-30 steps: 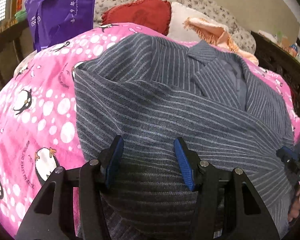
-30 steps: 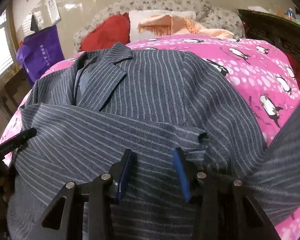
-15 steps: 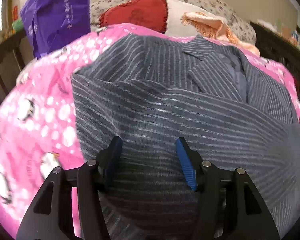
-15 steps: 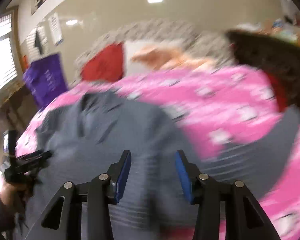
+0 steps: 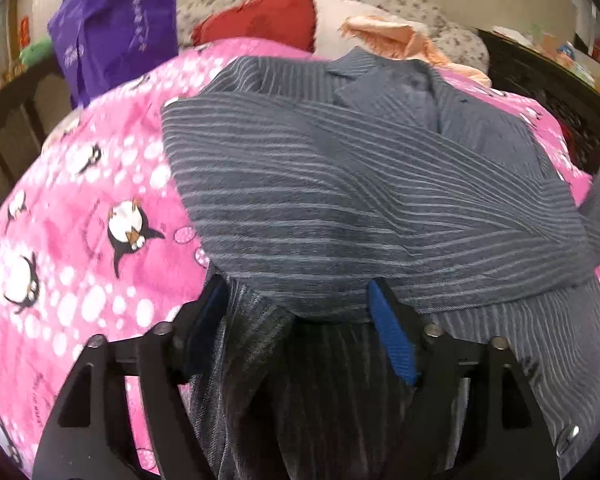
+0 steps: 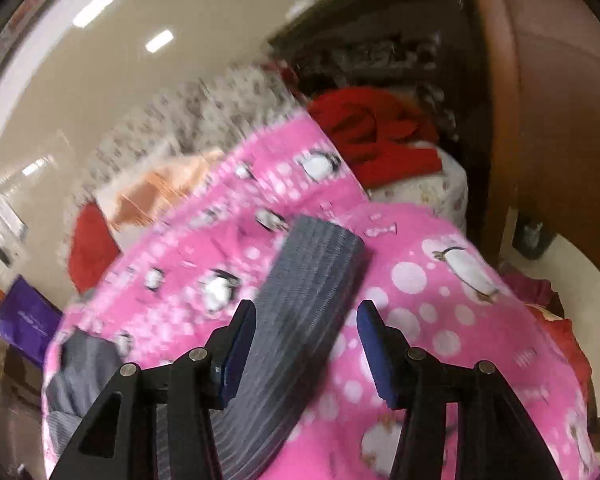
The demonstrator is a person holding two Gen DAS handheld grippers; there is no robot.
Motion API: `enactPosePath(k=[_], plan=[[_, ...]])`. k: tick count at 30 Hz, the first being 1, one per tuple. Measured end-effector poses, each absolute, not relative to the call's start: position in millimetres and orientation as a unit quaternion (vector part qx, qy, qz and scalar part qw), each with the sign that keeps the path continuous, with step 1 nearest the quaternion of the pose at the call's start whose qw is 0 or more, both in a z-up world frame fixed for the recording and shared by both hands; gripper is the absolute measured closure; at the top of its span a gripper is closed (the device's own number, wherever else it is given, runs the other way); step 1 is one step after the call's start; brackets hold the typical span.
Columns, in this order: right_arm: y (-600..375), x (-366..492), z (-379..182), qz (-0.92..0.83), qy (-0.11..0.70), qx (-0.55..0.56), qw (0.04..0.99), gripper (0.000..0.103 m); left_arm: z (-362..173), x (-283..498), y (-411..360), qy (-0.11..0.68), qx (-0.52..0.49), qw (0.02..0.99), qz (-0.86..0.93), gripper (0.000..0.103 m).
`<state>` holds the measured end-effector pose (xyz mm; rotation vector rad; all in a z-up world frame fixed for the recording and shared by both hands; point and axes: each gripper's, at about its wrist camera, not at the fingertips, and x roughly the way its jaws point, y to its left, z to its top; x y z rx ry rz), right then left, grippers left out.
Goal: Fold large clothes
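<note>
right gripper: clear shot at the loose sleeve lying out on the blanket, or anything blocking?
Probably yes. The striped sleeve lies flat on the pink blanket and runs straight between the right gripper fingers, jaws apart, nothing on top of it. The frame is motion-blurred, so contact is unclear.

Two close wrist views, shared bedspread (image 5: 100, 184)

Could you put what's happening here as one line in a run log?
step: folding jacket | surface: pink blanket | left tool: opening, cloth between | right tool: open over sleeve

Right view motion-blurred, jacket sleeve (image 6: 300, 320) cut off at bottom edge
</note>
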<state>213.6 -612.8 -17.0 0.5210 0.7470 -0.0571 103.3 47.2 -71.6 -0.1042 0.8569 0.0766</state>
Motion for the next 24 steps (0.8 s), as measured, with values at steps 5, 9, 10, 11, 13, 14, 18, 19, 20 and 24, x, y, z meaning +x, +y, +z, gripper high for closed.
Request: enactPosePath(k=[5,9,10,11,13,14,18,19,20,24], plan=[[-601,225,-26,-0.037,0.375,0.218,0.9,0.096,-74,109,51,0.423,-0.068,0.903,0.034,0.023],[-603,184,6,-0.052,0.319,0.214,0.922,0.099,-75,111,51,0.423,-0.066,0.903,0.035,0.023],[-606,168,16,-0.064,0.305,0.217,0.925,0.099,-75,111,51,0.423,-0.067,0.903,0.034,0.023],[-608,147,25,-0.082,0.297,0.22,0.926,0.099,-75,110,52,0.423,-0.068,0.903,0.034,0.023],[-614,99,44,-0.116,0.281,0.236,0.923,0.099,-76,109,52,0.422,-0.069,0.903,0.032,0.023],[-615,73,51,-0.126,0.276,0.245,0.921,0.099,-76,109,52,0.422,-0.069,0.903,0.032,0.023],[-616,-12,48,-0.18,0.291,0.306,0.888,0.098,-76,109,53,0.422,-0.069,0.904,0.032,0.023],[-617,-26,35,-0.197,0.31,0.329,0.87,0.097,-76,109,53,0.421,-0.07,0.904,0.031,0.023],[-617,-33,22,-0.208,0.336,0.343,0.852,0.096,-76,109,53,0.422,-0.07,0.903,0.031,0.023],[-607,-48,7,-0.215,0.354,0.319,0.853,0.086,-76,108,53,0.422,-0.068,0.903,0.03,0.023]])
